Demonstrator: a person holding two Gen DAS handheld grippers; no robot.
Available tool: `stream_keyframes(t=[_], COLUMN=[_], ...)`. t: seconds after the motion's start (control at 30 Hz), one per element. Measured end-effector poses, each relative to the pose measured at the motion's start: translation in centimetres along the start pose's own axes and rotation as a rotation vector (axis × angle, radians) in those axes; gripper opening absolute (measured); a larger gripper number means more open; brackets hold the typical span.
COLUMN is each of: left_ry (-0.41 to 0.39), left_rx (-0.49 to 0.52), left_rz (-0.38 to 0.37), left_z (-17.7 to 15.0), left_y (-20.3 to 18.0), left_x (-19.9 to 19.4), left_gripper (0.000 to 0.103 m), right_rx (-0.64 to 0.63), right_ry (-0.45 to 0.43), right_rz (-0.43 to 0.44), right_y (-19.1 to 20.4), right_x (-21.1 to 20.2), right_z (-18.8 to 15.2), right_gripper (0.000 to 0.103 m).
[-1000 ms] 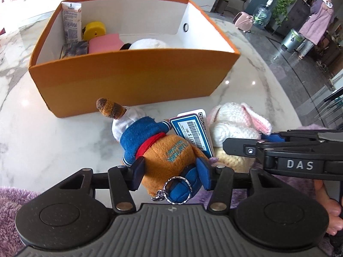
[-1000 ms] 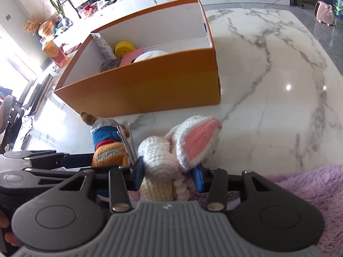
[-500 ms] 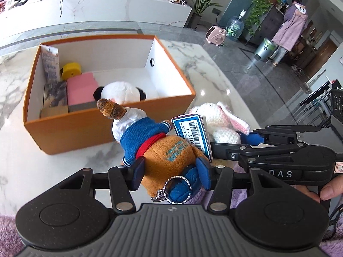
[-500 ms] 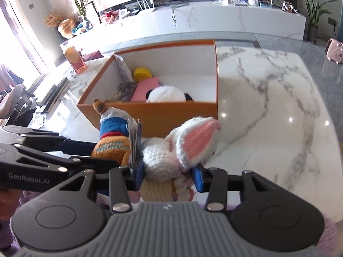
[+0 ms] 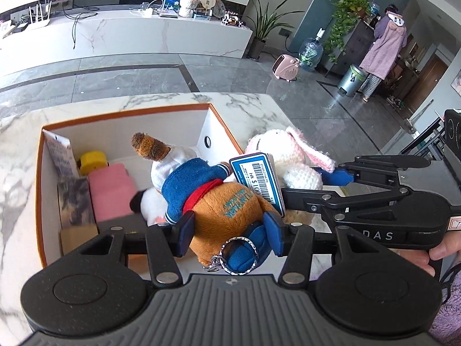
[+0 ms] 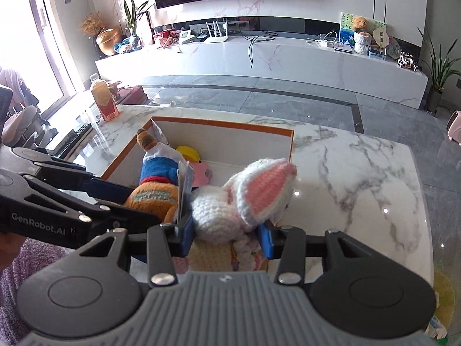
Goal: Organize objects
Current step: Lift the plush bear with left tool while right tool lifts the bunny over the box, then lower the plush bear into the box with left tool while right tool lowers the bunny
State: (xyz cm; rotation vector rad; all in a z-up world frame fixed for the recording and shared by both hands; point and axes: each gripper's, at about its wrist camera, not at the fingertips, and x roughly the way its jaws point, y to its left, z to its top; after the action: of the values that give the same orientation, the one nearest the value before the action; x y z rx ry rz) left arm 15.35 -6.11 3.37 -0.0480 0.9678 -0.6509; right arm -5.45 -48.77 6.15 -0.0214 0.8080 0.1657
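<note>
price tag [image 5: 258, 180], centre of the left wrist frame: "HK $ 100", above a barcode
right hand-held gripper [image 5: 331, 177], right of that frame: "DAS"
left hand-held gripper [image 6: 115, 194], left of the right wrist frame: "GenRobot.AI"

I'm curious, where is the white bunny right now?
The bunny is clamped in the right gripper, above the orange box's right end, beside the brown plush toy.

**Both toys lifted over the box**

A second ago the plush dog [image 5: 222, 204] and crocheted bunny [image 6: 230, 204] sat low on the marble table [image 6: 360, 178], in front of the orange box [image 5: 40, 201]. Now both grippers have carried them up. The box interior fills the lower left of the left wrist view, below the dog.
</note>
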Motion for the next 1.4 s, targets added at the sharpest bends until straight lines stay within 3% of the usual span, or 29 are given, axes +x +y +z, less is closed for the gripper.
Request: stream_keyframes(t=[0.3, 0.5, 0.73, 0.97, 1.07, 1.4], left_ry=[0.025, 0.053, 0.118, 0.199, 0.218, 0.188], left_rx=[-0.016, -0.003, -0.025, 0.087, 0.083, 0.078], left_rz=[0.011, 0.07, 0.086, 0.087, 0.079, 0.084], left_z=[4.9, 6.8, 6.6, 5.8, 6.1, 6.0], left_y=[3.3, 5.3, 8.1, 8.2, 8.3, 8.2], left_x=[4.5, 7.4, 10.1, 12.3, 12.9, 14.2], left_gripper=[0.06, 0.06, 0.06, 0.06, 0.06, 0.061], right_rx=[-0.109, -0.207, -0.384, -0.521, -0.56, -0.594], right_ry=[0.021, 0.043, 0.11, 0.182, 0.201, 0.249], right_rz=[-0.027, 0.003, -0.02, -0.026, -0.034, -0.055], right_y=[-2.8, -3.2, -1.3, -0.6, -0.3, 0.3], right_x=[5.8, 9.8, 13.6, 17.2, 18.3, 21.3], right_z=[4.3, 5.8, 6.8, 6.0, 5.6, 5.7], right_gripper=[0.047, 0.045, 0.044, 0.044, 0.044, 0.046])
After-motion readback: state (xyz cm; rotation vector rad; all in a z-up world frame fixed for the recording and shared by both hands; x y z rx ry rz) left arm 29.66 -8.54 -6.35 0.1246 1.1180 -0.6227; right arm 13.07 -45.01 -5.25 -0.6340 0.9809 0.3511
